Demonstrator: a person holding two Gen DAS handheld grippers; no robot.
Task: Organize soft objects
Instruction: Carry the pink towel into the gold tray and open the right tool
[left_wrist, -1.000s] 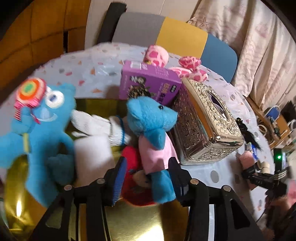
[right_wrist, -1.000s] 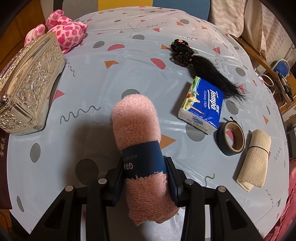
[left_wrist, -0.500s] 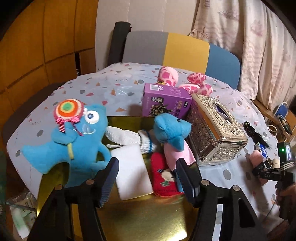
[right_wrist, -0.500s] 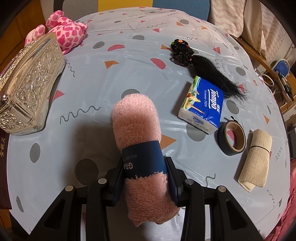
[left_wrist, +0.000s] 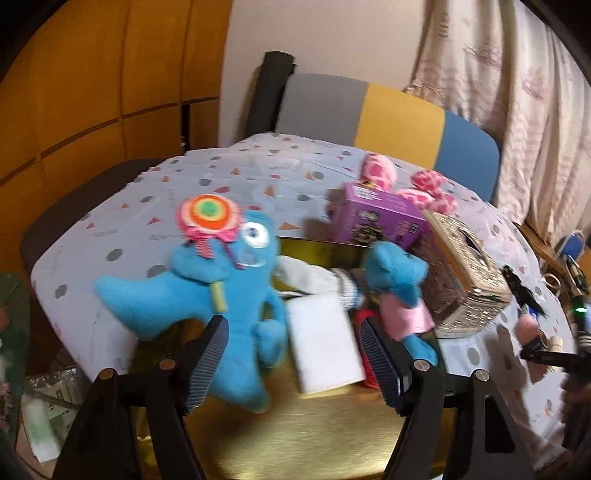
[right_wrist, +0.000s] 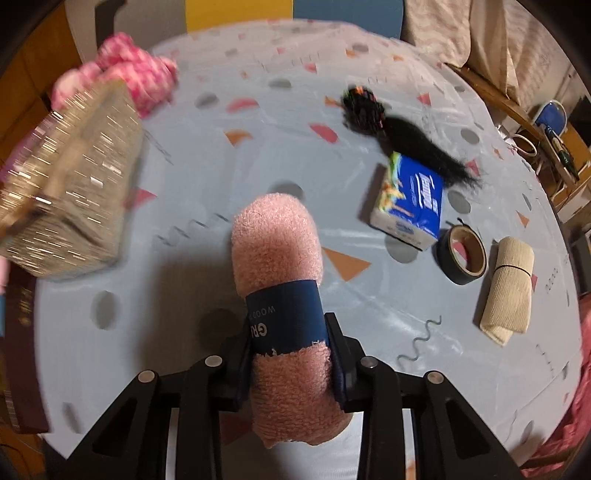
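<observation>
Gold metal makes up the tray (left_wrist: 295, 435), the biggest thing at the left, smooth and shiny, with the soft toys gathered on it. Since a second ago the left tool (left_wrist: 291, 358) has let go of the small blue bear (left_wrist: 399, 291) in its pink shirt and drawn back and up; its jaws have just been opening and now stand wide with nothing held, so the bear is placed, standing against the embossed silvery box (left_wrist: 465, 280). Beside it on the tray are the big blue plush (left_wrist: 229, 295) with its felt lollipop, a flat white pad (left_wrist: 321, 347), a knit glove (left_wrist: 310, 273) and a red sock (left_wrist: 369, 354). The surface (right_wrist: 221, 155) is a slick printed cloth. The right tool (right_wrist: 291, 362) has just squeezed tighter on the pink towel roll (right_wrist: 280, 266), fluffy terry in a dark paper band, which has lifted slightly off the surface; I judge it is next for the tray. Still loose on the surface are a spotted pink plush (right_wrist: 136, 77), a tissue pack (right_wrist: 410, 203), a beige bandage roll (right_wrist: 509, 288), a black hairpiece (right_wrist: 406, 136) and a tape ring (right_wrist: 461, 254).
</observation>
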